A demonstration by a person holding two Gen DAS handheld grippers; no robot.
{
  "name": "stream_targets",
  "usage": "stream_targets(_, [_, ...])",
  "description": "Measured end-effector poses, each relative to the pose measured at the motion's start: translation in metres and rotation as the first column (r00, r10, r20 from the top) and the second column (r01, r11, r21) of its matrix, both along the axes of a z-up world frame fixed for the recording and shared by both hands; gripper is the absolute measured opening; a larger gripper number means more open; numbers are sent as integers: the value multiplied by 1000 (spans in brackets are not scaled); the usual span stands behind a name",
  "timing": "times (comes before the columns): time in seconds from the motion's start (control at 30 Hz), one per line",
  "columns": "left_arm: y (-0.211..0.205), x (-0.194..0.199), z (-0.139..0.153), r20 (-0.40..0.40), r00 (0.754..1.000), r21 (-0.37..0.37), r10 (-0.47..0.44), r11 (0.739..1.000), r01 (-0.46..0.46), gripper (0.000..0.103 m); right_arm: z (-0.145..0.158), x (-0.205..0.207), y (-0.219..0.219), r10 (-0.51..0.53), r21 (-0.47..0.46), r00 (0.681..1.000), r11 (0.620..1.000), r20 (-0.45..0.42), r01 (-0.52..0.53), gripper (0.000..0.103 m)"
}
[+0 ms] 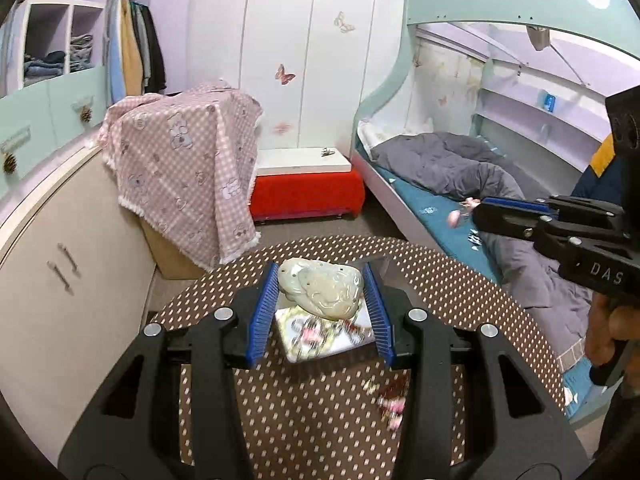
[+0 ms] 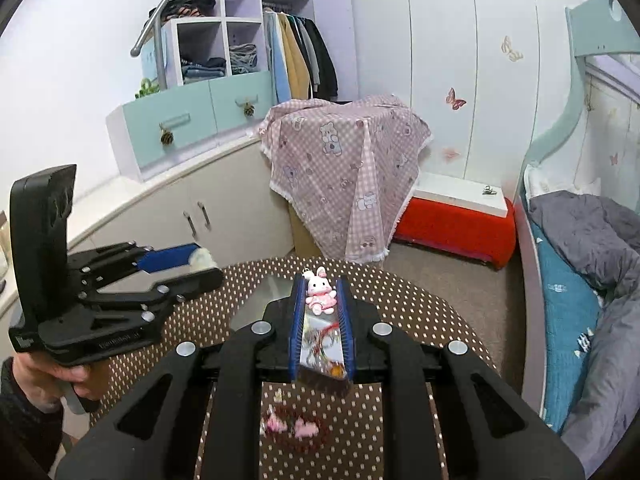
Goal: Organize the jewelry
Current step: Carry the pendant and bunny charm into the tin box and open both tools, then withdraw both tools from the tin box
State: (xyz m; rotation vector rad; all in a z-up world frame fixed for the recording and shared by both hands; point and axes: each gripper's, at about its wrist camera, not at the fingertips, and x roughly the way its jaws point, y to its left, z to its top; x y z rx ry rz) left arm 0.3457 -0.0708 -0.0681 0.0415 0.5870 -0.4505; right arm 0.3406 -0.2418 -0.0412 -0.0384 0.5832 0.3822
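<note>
Two pale jade pendants [image 1: 320, 290] between left hand-held gripper [image 1: 322, 280] pads.

Tray [image 1: 344, 344] on table [image 1: 320, 420], bed [image 1: 424, 204] right

Child's bedroom, bunk bed [image 1: 440, 184], open wardrobe [image 2: 280, 52]

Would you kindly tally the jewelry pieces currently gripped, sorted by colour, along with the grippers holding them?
Pale green jade pendant: 1, in the left gripper
Pink rabbit charm: 1, in the right gripper
Black grippers with blue jaws: 2
Total: 4
</note>
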Motion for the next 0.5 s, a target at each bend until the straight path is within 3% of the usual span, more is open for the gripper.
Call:
stream_targets(0.3, [-22, 39, -27, -92, 996, 2, -17, 1000, 17, 47, -35, 54, 3, -17, 35, 992, 999, -124, 21, 15])
stream_targets(0.33, [-21, 44, -31, -103, 995, 10, 6, 1000, -5, 67, -38, 57, 2, -24, 38, 990, 999, -136, 30, 16])
stream_targets(0.37, [-18, 46, -31, -103, 994, 12, 36, 999, -35, 78, -41, 60, 0, -37, 47, 988, 998, -152, 44, 19])
stream_targets(0.4, [-14, 46, -30, -93, 993, 8, 69, 998, -69, 91, -42, 60, -3, -58, 62, 986, 996, -158, 68, 31])
stream_targets(0.5, [2, 38, -25, -56, 991, -30, 120, 992, -122, 92, -38, 54, -15, -103, 108, 984, 987, -146, 119, 81])
